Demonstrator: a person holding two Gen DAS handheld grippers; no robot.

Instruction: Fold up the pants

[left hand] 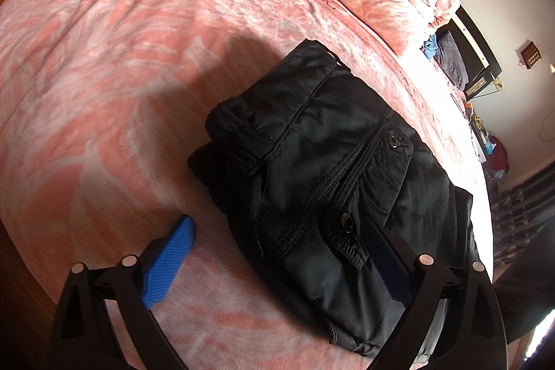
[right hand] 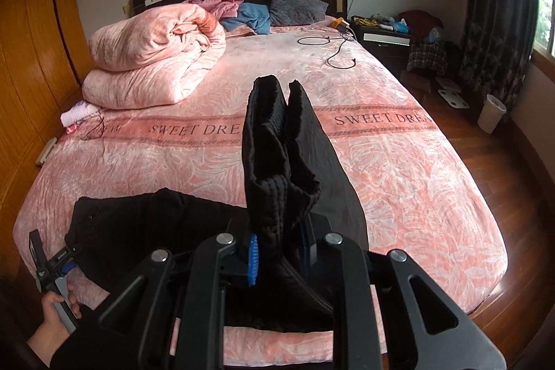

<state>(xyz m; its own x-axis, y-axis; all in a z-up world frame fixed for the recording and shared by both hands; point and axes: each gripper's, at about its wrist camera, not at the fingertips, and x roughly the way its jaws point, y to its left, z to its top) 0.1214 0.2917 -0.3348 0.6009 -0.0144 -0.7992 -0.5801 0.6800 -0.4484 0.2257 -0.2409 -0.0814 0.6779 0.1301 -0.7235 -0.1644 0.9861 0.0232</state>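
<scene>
Black pants [left hand: 329, 169] lie partly folded on the pink bed cover, pocket and snap buttons up. My left gripper [left hand: 277, 252] is open, its blue-padded fingers [left hand: 170, 262] spread either side of the near edge of the pants, low over the bed. In the right wrist view my right gripper [right hand: 277, 248] is shut on the leg end of the pants [right hand: 281, 162], which stands up above the bed in front of the camera. The rest of the pants [right hand: 145, 224] lies at the near left, with the left gripper [right hand: 55, 262] beside it.
A rolled pink duvet [right hand: 156, 58] lies at the far left of the bed [right hand: 416, 179]. A black cable [right hand: 333, 51] lies near the headboard. Pillows and clothes are piled at the head. A nightstand [right hand: 385, 37] and white bin [right hand: 491, 113] stand right, on wooden floor.
</scene>
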